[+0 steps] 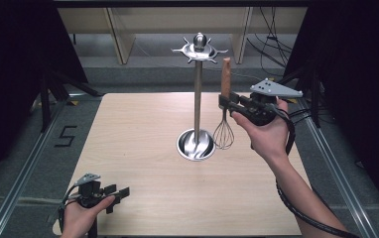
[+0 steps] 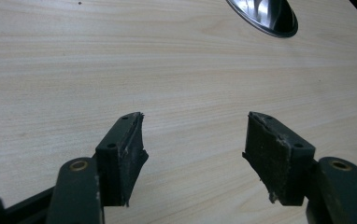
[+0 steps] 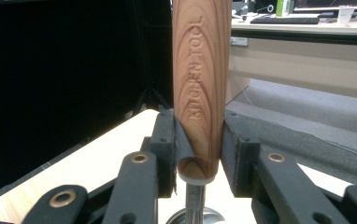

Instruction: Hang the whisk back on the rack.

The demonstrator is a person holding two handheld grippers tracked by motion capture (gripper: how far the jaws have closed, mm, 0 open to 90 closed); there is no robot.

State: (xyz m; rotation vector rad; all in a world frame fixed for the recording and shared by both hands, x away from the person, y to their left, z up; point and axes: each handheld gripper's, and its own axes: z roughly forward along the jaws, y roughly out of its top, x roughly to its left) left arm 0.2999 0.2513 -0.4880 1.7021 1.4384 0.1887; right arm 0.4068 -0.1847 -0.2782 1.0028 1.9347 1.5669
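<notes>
While the right gripper point(image 1: 228, 105) was clamped on the wooden handle point(image 3: 200, 88) of the whisk point(image 1: 224, 130), it hung upright beside the stand point(image 1: 197, 101). It looked light and stiff, its wire head springy; the handle was the good place. The left gripper point(image 1: 118, 193) stood apart over the worktop point(image 1: 143, 148).

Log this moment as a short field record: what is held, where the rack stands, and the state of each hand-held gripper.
held item: wire whisk with a wooden handle, upright, wire end down
held by: right hand-held gripper, jaws clamped on the lower handle
handle marking: KITCHEN TOOL
rack: shiny metal utensil stand with a round base and hooked top, just left of the whisk
left hand-held gripper: open, nothing between its jaws, low over the pale wooden table at the near left corner
whisk on a hook: not yet
</notes>
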